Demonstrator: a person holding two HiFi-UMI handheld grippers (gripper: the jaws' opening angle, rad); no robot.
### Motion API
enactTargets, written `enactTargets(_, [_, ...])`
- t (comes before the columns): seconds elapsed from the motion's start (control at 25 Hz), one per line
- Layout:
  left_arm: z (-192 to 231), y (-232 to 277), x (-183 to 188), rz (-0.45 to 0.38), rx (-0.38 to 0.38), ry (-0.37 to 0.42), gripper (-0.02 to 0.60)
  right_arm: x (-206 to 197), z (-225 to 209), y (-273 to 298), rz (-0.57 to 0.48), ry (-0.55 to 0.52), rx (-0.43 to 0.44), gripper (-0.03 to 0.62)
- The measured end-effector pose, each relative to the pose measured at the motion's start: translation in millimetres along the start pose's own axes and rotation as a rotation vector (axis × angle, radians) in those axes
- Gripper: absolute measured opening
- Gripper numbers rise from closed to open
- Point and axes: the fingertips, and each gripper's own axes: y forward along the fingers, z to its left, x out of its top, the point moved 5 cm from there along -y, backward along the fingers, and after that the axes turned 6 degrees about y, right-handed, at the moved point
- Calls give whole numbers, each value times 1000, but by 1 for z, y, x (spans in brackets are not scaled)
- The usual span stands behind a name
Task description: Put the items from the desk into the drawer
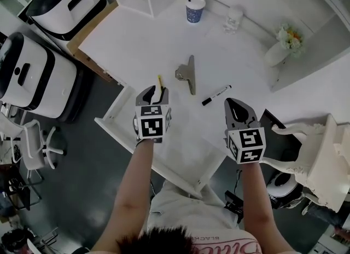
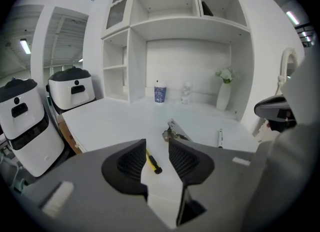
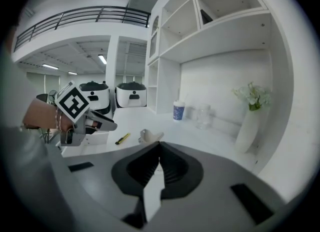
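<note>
A yellow and black utility knife (image 1: 159,81) lies on the white desk (image 1: 136,45), just past my left gripper (image 1: 157,93). In the left gripper view the knife (image 2: 151,160) shows on the desk through the gap of the open left gripper (image 2: 157,148). A metal clip (image 1: 186,74) and a black marker (image 1: 216,95) lie further right. The right gripper (image 1: 236,108) hovers near the marker's end, shut with nothing in it (image 3: 160,148). The open white drawer (image 1: 183,157) sits below both grippers.
A blue paper cup (image 1: 195,10), a clear jar (image 1: 233,19) and a white vase with flowers (image 1: 280,50) stand along the desk's back. White shelving (image 2: 165,36) rises behind. Two white machines (image 1: 33,78) stand left; a white chair (image 1: 320,160) is on the right.
</note>
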Motion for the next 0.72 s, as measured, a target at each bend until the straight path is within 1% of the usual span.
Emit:
enactTargets(0.2, [-5,30,-17,84,1,-39,146,-9,-14,12,30,9,10,8])
enactTargets(0.32, [-3,46,-30,142,34,-70,146,-15,-16,15,44,17,18,8])
enactTargets(0.44, [-2,60,-39,198,61,-86,146,-21,-17,17,60,13,23,8])
enactTargets(0.56, [1,70,-44,224,81,-92,146,-25,-18,18,73,15,24,8])
enactTargets(0.72, [2,74,-44,239,79,-106,145,-29,-19,18,81,20,25,8])
